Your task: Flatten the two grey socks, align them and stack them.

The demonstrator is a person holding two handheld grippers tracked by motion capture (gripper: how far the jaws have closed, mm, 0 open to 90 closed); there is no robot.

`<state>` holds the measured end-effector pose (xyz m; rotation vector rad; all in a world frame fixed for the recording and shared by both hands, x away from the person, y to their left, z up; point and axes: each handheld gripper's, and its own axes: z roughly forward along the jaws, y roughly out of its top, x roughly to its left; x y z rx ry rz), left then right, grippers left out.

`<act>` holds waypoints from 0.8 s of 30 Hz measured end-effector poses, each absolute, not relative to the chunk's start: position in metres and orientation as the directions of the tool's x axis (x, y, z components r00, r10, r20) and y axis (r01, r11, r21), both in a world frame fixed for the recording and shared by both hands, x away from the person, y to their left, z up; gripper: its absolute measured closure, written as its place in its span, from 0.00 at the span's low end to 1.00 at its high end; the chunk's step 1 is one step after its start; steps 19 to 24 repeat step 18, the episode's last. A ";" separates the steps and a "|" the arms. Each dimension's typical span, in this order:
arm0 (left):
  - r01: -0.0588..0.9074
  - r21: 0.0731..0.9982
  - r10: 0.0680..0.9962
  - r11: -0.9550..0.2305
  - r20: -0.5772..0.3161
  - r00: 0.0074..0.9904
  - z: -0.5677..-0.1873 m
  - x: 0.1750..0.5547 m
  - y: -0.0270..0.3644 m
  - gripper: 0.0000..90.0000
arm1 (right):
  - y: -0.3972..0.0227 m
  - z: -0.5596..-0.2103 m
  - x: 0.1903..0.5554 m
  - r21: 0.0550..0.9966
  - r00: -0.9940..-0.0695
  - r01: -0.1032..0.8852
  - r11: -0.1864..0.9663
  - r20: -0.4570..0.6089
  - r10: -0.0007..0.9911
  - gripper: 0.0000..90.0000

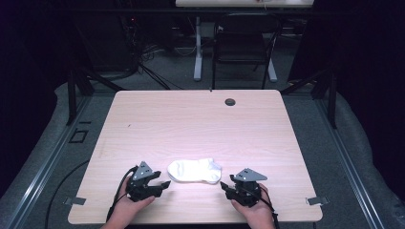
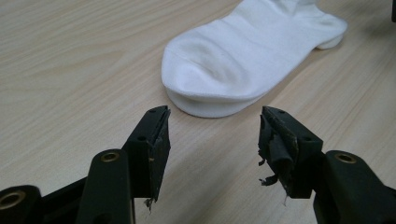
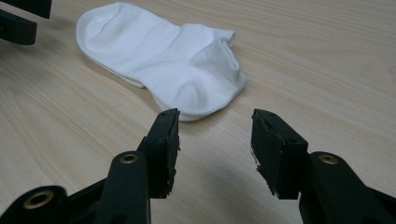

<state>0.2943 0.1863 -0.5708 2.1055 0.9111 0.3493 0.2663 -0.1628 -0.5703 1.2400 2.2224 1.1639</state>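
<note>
A white ankle sock lies flat on the light wood table near its front edge. My left gripper rests just left of the sock's toe end, open, nothing between its jaws. In the left gripper view the sock lies just beyond the open left gripper. My right gripper sits just right of the cuff end, open and empty too. The right gripper view has the sock's heel and cuff a little ahead of the right gripper.
A round cable grommet is set in the table's far edge. Behind the table stand a dark chair and a white desk leg. The other gripper's jaw tips reach into the right gripper view's top left.
</note>
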 end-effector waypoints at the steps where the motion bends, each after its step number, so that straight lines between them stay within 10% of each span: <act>1: 0.492 0.764 0.712 -0.418 -0.061 0.699 -0.572 0.294 0.185 0.48 | -0.162 -0.572 0.266 0.792 -0.559 0.544 0.277 0.096 0.823 0.57; 24: 0.523 0.776 0.758 -0.352 -0.092 0.646 -0.573 0.312 0.200 0.45 | -0.163 -0.576 0.270 0.787 -0.555 0.545 0.289 0.080 0.828 0.58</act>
